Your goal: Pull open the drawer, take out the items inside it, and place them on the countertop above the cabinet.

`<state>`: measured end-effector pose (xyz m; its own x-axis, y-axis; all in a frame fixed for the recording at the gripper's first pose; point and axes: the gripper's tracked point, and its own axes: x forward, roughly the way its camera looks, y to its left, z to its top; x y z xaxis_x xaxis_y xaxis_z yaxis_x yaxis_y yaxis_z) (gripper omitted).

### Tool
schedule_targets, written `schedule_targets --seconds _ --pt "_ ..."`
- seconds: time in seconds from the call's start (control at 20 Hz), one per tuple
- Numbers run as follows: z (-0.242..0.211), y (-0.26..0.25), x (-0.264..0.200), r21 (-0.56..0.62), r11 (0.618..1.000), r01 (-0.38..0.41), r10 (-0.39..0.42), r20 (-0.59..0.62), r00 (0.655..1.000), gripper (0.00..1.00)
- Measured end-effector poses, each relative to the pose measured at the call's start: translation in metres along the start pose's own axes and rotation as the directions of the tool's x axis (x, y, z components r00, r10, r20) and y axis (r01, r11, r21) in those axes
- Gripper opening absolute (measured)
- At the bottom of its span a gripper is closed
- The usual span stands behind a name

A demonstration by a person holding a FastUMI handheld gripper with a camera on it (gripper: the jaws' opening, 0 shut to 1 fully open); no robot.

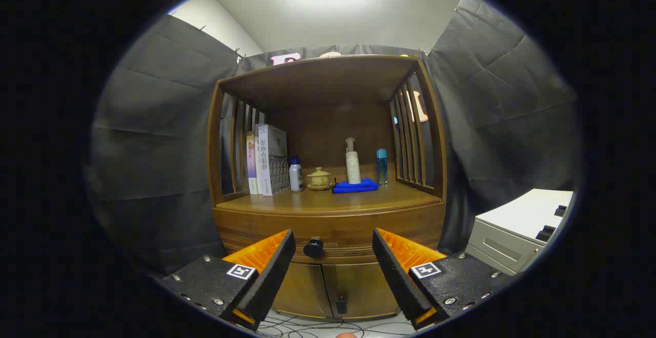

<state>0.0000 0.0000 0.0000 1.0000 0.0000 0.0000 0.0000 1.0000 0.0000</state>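
A brown wooden cabinet (328,215) stands ahead, with a shut drawer front (359,233) under its countertop (328,199). A dark round knob (313,248) sticks out of the drawer front. My gripper (334,243) is open, its fingers spread wide and apart from the wood. The knob lies between the fingers, nearer the left one and a little beyond their tips. The drawer's inside is hidden.
On the countertop stand books (266,160), a small white bottle (295,174), a lidded pot (319,178), a pump bottle (352,163) on a blue cloth (356,186), and a blue bottle (382,166). Slatted sides enclose the shelf. Two lower doors (328,289); cables on the floor (328,328); a white unit (517,233) at right.
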Motion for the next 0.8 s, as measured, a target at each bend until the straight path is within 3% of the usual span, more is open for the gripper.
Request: schedule_targets --seconds 0.8 --pt "-0.012 0.007 -0.001 0.003 0.999 -0.034 0.034 -0.029 0.999 0.94"
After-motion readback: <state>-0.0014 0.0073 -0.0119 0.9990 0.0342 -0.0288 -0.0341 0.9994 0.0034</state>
